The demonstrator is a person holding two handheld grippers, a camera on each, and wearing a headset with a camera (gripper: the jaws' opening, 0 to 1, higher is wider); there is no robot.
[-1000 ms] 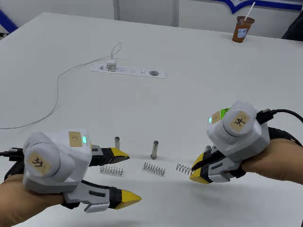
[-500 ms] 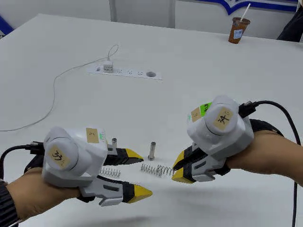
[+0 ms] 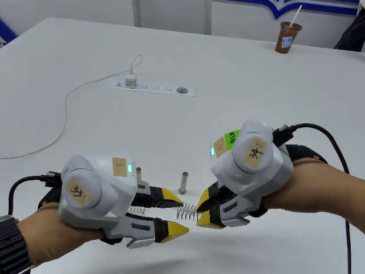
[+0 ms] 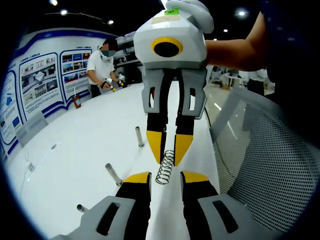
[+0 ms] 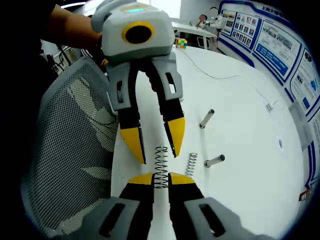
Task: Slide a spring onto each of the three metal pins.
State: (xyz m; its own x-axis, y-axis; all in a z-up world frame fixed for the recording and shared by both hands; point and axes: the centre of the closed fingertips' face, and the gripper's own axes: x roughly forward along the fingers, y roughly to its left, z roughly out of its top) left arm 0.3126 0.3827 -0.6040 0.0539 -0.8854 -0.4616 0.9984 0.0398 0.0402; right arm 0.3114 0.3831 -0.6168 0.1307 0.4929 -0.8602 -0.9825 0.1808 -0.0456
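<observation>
Both hands were held low over the table [image 3: 239, 74], tips nearly meeting. The right gripper [image 3: 201, 218] was clenched on 1 end of a horizontal spring [image 3: 186, 212]. The left gripper [image 3: 179, 214] was spread around the other end. 3 pins [image 4: 113, 174] stood nearby, and a 2nd spring [image 5: 192, 163] lay beside 1.
</observation>
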